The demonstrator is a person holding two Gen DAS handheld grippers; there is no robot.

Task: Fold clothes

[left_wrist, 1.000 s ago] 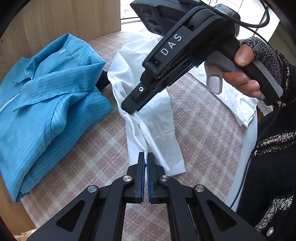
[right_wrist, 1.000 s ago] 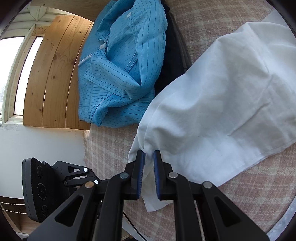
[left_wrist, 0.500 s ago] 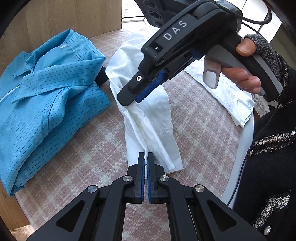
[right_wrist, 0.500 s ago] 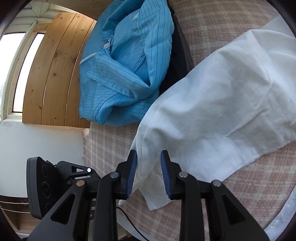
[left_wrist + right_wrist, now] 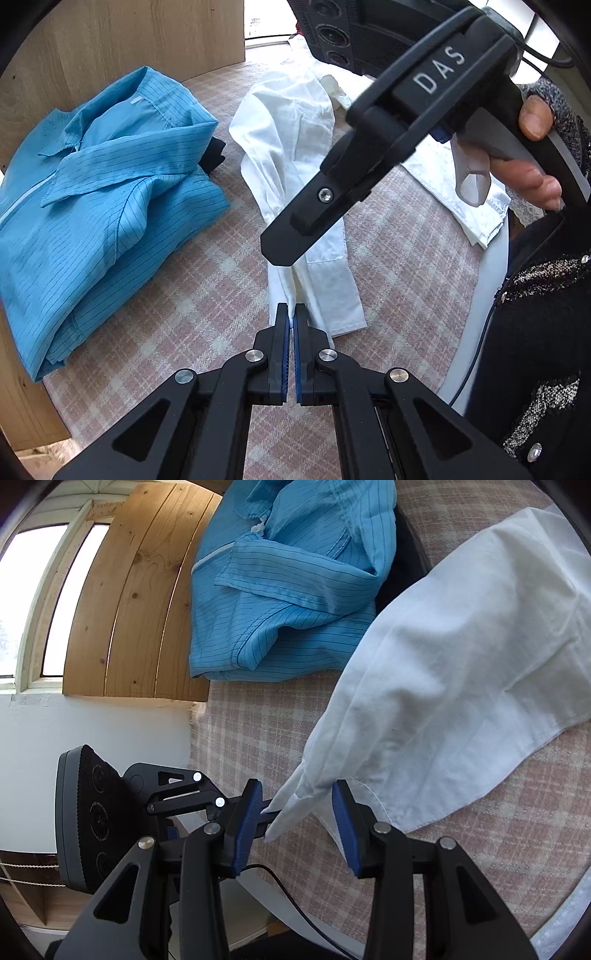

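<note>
Far left on the checked cloth (image 5: 192, 295) there's a blue shirt (image 5: 110, 192), folded up and parked against the wood panel (image 5: 110, 40). A bit of something dark (image 5: 213, 157) pokes out from under its right edge, too little showing to say what it is.

Next over is the white shirt (image 5: 291, 147), lying just beside the blue one with a long sleeve trailing toward the camera. The left gripper (image 5: 291, 325) sits right at the sleeve's cuff end, fingers pinched nearly together. Looks like a sliver of white fabric is caught between the pads, though the gap is so thin I can't swear to it.

Above the sleeve hangs the right gripper (image 5: 297, 816), held by a hand (image 5: 532, 166) in a grey knit cuff. From its own camera the fingers are spread wide, with a pointed fold of the white shirt drooping loose between the blue pads (image 5: 245, 823), not squeezed.
</note>
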